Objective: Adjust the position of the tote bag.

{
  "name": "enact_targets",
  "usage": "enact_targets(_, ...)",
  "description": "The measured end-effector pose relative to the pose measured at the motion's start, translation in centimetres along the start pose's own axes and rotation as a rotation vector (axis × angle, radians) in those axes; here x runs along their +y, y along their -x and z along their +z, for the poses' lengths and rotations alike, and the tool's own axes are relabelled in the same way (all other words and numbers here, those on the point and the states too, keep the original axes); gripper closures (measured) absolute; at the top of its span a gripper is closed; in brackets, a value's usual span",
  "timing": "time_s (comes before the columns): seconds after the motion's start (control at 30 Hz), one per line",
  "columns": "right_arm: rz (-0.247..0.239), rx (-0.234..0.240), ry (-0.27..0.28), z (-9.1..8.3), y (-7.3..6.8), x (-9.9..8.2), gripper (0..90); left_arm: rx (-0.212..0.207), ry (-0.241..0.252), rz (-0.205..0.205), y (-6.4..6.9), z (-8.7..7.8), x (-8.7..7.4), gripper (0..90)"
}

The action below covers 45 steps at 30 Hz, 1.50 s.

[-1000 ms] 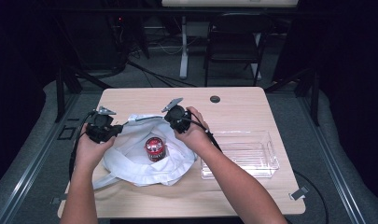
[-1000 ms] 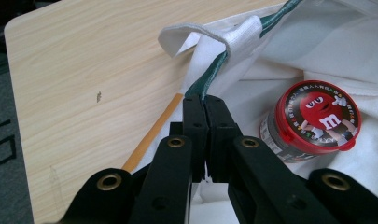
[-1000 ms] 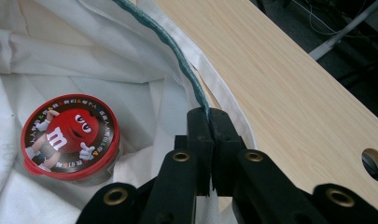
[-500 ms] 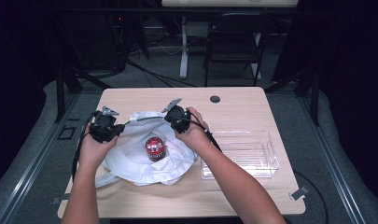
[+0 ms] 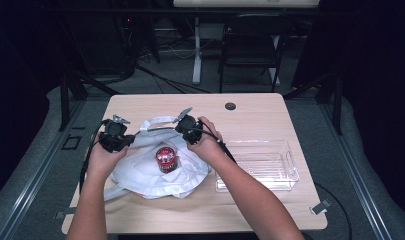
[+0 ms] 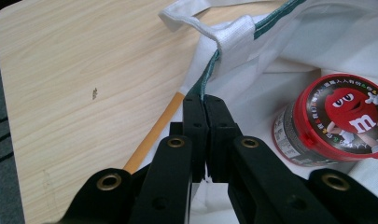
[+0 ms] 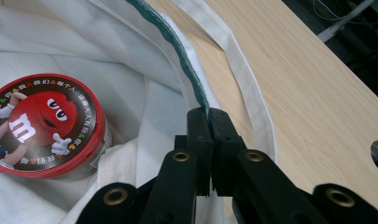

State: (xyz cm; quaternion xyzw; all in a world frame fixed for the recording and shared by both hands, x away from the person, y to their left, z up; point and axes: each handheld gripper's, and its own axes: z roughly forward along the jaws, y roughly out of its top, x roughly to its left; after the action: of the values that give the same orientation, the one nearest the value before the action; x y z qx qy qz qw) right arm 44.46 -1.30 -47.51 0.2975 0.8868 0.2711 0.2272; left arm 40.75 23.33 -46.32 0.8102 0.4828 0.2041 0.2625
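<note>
Wood tabletop [image 5: 270,107], dark room. Both claws, left [image 5: 126,140] & right [image 5: 182,128], clamped shut on bag rim [image 7: 186,77]; I'd pull evenly apart w/o tipping the candy tub [image 5: 166,158].

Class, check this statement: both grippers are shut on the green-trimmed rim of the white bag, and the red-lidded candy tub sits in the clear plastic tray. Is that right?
Not quite. The red-lidded candy tub sits on the white bag, between the left gripper and right gripper, not in the clear plastic tray, as the high view shows. Both grippers are indeed shut on the green-trimmed rim.
</note>
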Motion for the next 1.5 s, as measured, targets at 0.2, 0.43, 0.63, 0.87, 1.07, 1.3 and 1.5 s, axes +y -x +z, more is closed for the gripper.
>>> enact_targets(0.2,-0.006,-0.005,-0.008,0.3,0.0,0.0,88.8,0.003,-0.013,0.007,0.2,0.6,0.0,88.9)
enact_targets(0.43,-0.007,-0.007,-0.009,0.7,-0.2,0.0,88.8,-0.008,-0.029,0.007,0.3,1.5,-0.4,88.9)
enact_targets(0.63,-0.005,-0.004,-0.008,1.0,-0.4,0.0,88.8,-0.009,-0.037,0.002,0.3,2.2,-0.8,88.9)
enact_targets(0.87,-0.012,-0.001,-0.02,1.1,-0.4,0.0,88.8,-0.005,-0.041,0.001,0.4,2.8,-0.8,88.9)
enact_targets(1.07,-0.01,0.001,-0.022,1.5,-0.4,-0.1,88.8,-0.005,-0.047,0.0,0.3,3.1,-0.9,88.9)
enact_targets(1.3,-0.008,0.004,-0.035,2.0,-0.4,-0.1,88.8,-0.008,-0.054,-0.007,0.3,3.7,-1.1,88.9)
enact_targets(1.5,0.0,0.009,-0.039,2.4,-0.5,-0.2,88.8,0.002,-0.059,-0.005,0.3,3.9,-1.2,88.9)
